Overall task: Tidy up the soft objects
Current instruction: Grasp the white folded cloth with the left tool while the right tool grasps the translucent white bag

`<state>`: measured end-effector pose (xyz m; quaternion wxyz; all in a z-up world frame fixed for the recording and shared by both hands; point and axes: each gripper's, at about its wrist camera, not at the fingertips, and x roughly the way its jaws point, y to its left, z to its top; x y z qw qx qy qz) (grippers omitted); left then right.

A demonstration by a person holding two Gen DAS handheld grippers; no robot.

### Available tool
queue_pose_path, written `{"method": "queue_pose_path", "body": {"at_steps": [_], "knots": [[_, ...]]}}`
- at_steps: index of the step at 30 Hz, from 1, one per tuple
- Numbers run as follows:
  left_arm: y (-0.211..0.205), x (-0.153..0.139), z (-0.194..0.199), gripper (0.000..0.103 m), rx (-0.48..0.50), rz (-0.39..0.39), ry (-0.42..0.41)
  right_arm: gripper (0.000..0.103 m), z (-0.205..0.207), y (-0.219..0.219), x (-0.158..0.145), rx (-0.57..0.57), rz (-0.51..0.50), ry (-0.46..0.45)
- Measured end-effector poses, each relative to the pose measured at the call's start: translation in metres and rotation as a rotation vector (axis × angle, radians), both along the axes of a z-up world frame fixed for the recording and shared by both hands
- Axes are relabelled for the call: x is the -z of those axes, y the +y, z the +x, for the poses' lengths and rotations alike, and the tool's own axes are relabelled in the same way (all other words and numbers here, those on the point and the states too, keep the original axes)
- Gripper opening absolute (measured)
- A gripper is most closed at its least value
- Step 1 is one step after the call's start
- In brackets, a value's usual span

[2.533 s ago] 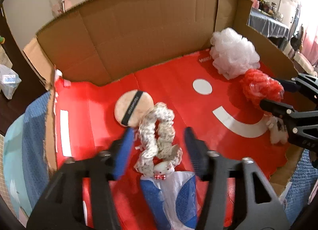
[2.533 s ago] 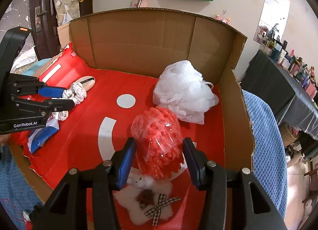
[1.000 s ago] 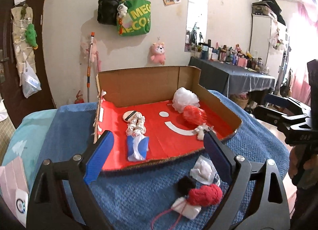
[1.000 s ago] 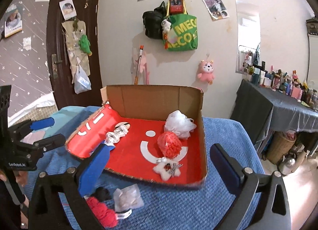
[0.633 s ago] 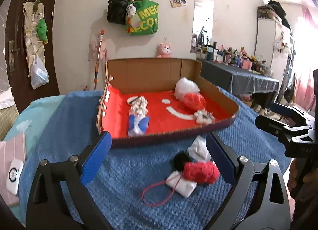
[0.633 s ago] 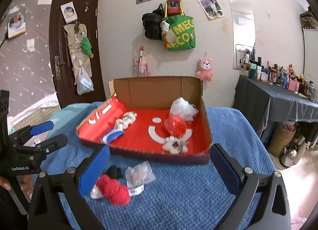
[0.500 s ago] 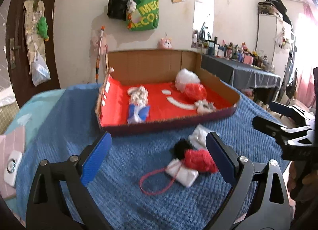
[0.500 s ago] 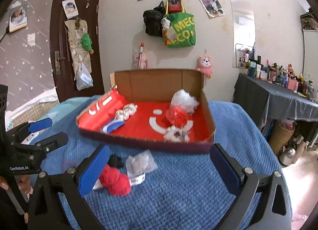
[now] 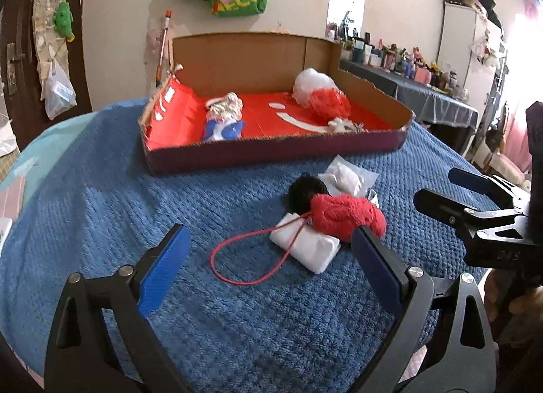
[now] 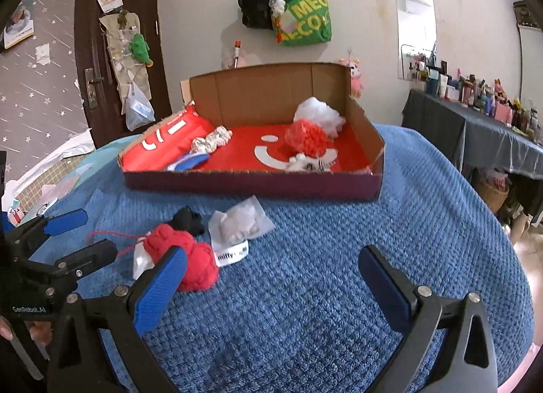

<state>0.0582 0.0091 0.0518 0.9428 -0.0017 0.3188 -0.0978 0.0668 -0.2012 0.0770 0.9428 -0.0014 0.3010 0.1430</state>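
A red knitted soft toy (image 9: pixel 342 216) with a red string loop (image 9: pixel 251 257) lies on the blue blanket, beside a black pompom (image 9: pixel 305 191), a white pad (image 9: pixel 305 245) and a bagged white item (image 9: pixel 349 177). They also show in the right wrist view: the red toy (image 10: pixel 186 257), the black pompom (image 10: pixel 188 218) and the white bag (image 10: pixel 241 221). My left gripper (image 9: pixel 268 267) is open and empty, just in front of the pile. My right gripper (image 10: pixel 271 277) is open and empty, to the pile's right. The red-lined cardboard box (image 9: pixel 271 152) holds a white puff (image 9: pixel 312 82) and a red puff (image 9: pixel 331 104).
In the box are also a white scrunchie (image 9: pixel 225 108), a blue-and-white bag (image 9: pixel 222 130) and a small white plush (image 9: pixel 341 125). The blue blanket (image 9: pixel 101 223) covers the table. A dark table with bottles (image 10: pixel 475 114) stands at the right. A brown door (image 10: pixel 112 53) is at the left.
Both grippers have pulled back out of the box, opened wide and dropped low toward the loose pile on the blanket. The box contents have not moved.
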Motion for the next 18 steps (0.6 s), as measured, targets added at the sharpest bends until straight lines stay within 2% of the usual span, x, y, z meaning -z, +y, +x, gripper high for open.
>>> {"method": "queue_pose_path", "body": {"at_steps": [5,13,15,18], "knots": [[-0.005,0.01,0.012,0.097,0.012,0.006,0.063,0.103,0.002,-0.007,0.005,0.018,0.007,0.015],[-0.009,0.03,0.034,0.097,-0.009,0.1,0.154,0.103,0.007,-0.02,0.007,0.035,0.041,0.038],[-0.004,0.028,0.035,0.097,-0.017,0.113,0.151,0.103,0.008,-0.021,0.007,0.039,0.042,0.039],[0.011,0.023,0.036,0.097,-0.083,0.17,0.127,0.103,0.011,-0.023,0.007,0.041,0.049,0.045]]}}
